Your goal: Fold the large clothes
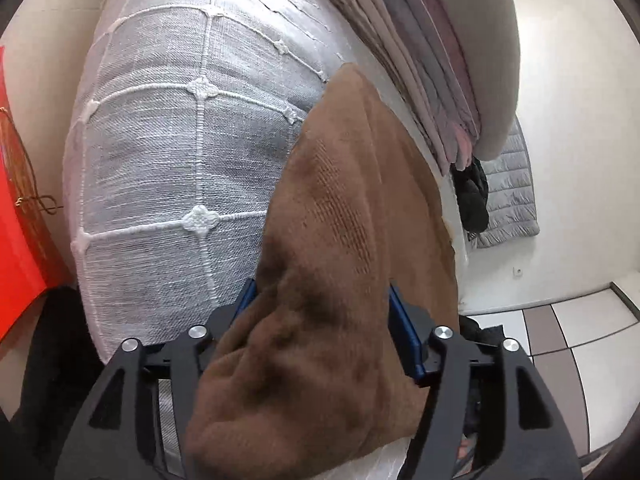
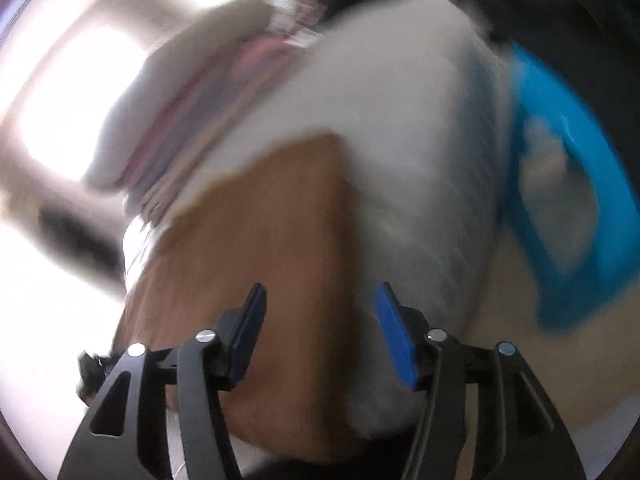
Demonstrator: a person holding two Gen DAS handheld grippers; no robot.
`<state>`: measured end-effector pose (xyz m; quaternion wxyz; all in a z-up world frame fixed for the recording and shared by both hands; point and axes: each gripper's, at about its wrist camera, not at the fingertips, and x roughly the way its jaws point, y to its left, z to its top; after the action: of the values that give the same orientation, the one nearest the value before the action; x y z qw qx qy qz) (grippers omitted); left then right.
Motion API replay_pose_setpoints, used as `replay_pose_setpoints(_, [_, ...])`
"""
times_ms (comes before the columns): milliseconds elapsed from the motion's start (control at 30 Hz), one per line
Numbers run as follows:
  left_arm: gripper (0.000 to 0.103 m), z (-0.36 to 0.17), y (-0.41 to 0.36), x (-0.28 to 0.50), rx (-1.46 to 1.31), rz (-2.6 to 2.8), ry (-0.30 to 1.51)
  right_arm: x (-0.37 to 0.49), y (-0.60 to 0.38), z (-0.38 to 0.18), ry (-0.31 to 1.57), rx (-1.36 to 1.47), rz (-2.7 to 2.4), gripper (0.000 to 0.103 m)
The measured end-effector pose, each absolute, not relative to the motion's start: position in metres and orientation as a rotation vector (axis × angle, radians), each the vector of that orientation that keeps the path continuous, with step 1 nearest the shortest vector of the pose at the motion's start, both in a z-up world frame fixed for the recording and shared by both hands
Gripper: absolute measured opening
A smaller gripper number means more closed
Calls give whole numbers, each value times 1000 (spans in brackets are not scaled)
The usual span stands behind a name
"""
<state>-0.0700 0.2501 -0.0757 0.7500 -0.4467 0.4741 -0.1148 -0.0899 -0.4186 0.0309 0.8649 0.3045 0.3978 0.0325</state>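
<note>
Left wrist view showed my left gripper (image 1: 320,320) with brown garment (image 1: 344,208) bunched between spread jaws, grip uncertain; my right gripper (image 2: 320,320) gaped empty above it. Mid-fold, I judged. Next: flatten it on the bed cover (image 1: 168,140).

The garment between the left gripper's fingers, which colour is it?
The garment is brown, a soft knitted fabric; the left wrist view shows it best.
</note>
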Motion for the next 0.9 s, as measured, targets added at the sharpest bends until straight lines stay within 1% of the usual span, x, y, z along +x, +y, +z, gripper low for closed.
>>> replay_pose_setpoints(67, [65, -74, 246, -70, -972, -246, 1028, -51, -365, 60, 831, 479, 178, 66])
replay_pose_setpoints(167, [65, -73, 242, -69, -979, -242, 1019, 14, -287, 65, 893, 312, 305, 66])
replay_pose_setpoints(200, [65, -73, 242, -68, -984, -245, 1019, 42, -256, 59, 921, 254, 340, 66])
replay_pose_setpoints(300, [65, -77, 244, -70, -995, -252, 1019, 108, -206, 35, 975, 171, 366, 66])
replay_pose_setpoints(367, [65, -79, 246, -73, -993, -251, 1021, 137, -185, 17, 996, 116, 338, 66])
replay_pose_setpoints(433, [65, -78, 245, -72, -987, -245, 1021, 159, -182, -14, 1036, 64, 279, 67])
replay_pose_setpoints(500, [65, -77, 240, -68, -976, -245, 1021, 179, -181, -29, 1040, 56, 256, 73])
replay_pose_setpoints(600, [65, -75, 238, -67, -958, -237, 1018, 175, -178, -20, 1061, 51, 257, 75])
replay_pose_setpoints(667, [65, -75, 238, -67, -962, -238, 1012, 151, -182, -4, 1051, 78, 304, 75])
replay_pose_setpoints(733, [65, -75, 237, -68, -963, -239, 1008, 120, -183, 17, 1010, 76, 336, 75])
replay_pose_setpoints(800, [62, -75, 237, -69, -966, -236, 1002, 78, -191, 31, 986, 41, 336, 75])
replay_pose_setpoints(900, [61, -74, 234, -69, -969, -228, 993, 28, -212, 33, 972, 12, 274, 75])
